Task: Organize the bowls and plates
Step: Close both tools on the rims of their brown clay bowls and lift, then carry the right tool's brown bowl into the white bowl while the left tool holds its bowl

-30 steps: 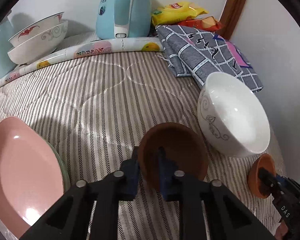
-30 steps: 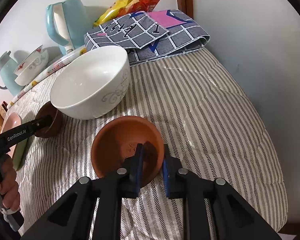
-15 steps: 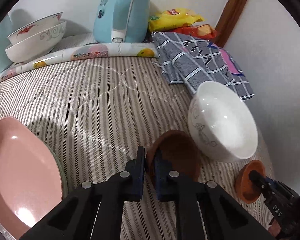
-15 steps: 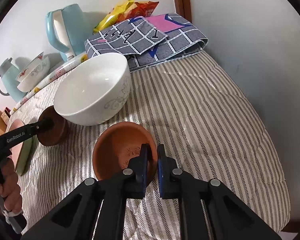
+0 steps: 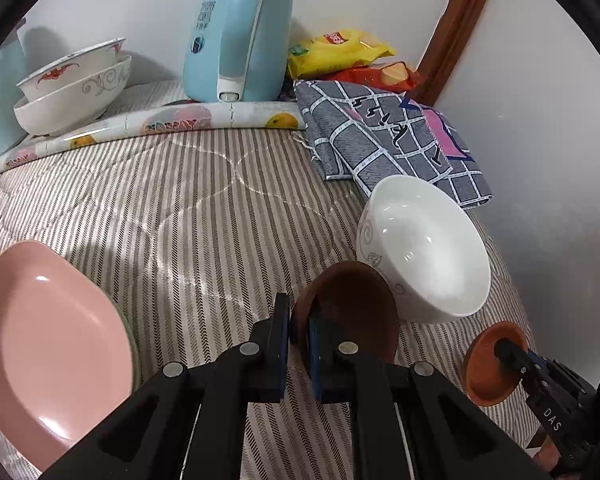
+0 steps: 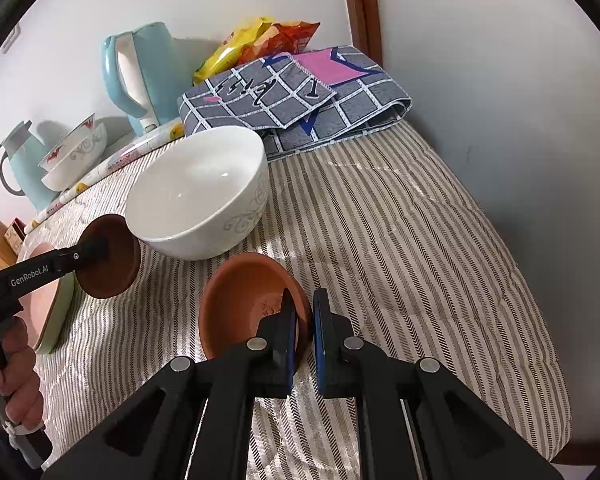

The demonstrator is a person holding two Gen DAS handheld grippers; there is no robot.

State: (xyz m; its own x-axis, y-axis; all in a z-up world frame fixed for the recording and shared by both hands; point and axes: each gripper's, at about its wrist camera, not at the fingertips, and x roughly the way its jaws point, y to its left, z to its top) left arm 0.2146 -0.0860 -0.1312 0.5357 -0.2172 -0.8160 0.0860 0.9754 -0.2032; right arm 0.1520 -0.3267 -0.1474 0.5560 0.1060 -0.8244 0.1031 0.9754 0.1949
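Both claws grip saucer rims: left claw (image 5: 299, 320) clamps a dark brown saucer (image 5: 352, 312), right claw (image 6: 304, 312) an orange saucer (image 6: 244, 300). White bowl (image 6: 200, 192) at eleven o'clock, pink plate (image 5: 48, 344) at nine on the striped quilt (image 6: 380, 240).

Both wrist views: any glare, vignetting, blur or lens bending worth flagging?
Left wrist view: sharp, black fisheye corners, bright glare spots on the pink plate and white bowl, door frame bowed. Right wrist view: equally sharp, one small highlight inside the white bowl, striped cover curving strongly toward the edges.
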